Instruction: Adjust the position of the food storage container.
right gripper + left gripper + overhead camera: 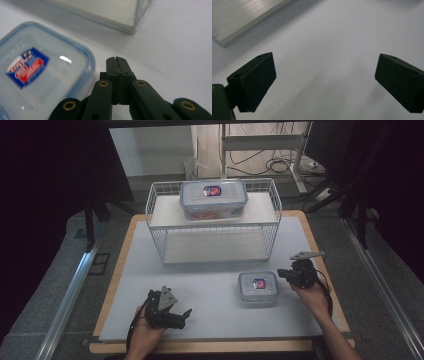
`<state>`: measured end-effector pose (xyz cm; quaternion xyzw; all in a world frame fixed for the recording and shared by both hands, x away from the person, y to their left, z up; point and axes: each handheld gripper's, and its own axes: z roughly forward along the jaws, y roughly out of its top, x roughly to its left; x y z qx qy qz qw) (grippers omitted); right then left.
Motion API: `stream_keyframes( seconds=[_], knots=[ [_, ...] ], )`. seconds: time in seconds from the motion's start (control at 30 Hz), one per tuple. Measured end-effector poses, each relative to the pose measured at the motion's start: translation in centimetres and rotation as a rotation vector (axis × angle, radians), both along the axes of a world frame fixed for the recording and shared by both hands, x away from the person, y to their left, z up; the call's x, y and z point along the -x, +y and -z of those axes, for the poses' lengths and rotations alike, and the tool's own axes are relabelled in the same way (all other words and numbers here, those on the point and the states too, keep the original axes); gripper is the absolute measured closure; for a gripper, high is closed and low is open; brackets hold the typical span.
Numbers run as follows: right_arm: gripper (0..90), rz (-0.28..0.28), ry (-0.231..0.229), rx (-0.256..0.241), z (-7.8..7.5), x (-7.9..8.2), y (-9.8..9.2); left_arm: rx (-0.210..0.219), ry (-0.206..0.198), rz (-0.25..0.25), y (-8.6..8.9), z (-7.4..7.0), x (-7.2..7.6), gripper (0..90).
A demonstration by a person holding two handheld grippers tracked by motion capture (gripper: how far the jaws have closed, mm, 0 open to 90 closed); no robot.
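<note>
At lower left of the high view, the left claw rests on the grey surface with jaws spread wide on nothing, likely parked while the other hand works. Right of center, the small box sits flat, lid on. Just beside its right edge, the right claw has jaws pressed together, holding nothing, seemingly placed to nudge or reach the box. Farther up, the wire rack carries 1 large box on its top shelf.
</note>
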<state>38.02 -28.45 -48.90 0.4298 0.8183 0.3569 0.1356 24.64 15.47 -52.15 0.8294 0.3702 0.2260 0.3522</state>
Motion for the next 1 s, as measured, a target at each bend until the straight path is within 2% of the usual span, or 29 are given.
stream_keyframes(
  seconds=[0.1,0.23,0.3,0.4,0.53,0.6,1.0],
  knots=[
    [89.6,0.007,0.024,-0.012,0.2,0.6,-0.6,0.000,0.000,-0.001,0.0,0.0,0.0,3.3],
    [89.7,-0.020,0.051,-0.016,0.4,1.2,0.2,-0.001,0.001,-0.002,-0.1,-0.1,0.0,3.3],
    [89.7,-0.017,0.038,0.017,0.3,1.3,0.7,0.007,0.014,-0.004,-0.2,-0.1,0.1,4.2],
    [89.7,-0.022,0.052,-0.020,0.2,1.4,0.8,0.029,0.024,-0.006,-0.2,-0.2,0.0,4.9],
    [89.7,-0.042,0.052,-0.022,0.2,1.7,1.5,0.026,0.029,-0.005,-0.2,-0.2,0.0,5.0],
    [89.7,-0.063,0.055,-0.011,0.3,1.8,2.1,0.024,0.028,-0.005,-0.2,-0.2,0.0,5.0],
    [89.7,-0.191,0.087,-0.025,0.8,3.1,6.1,0.026,0.029,-0.005,-0.3,-0.1,-0.1,5.0]
  ],
)
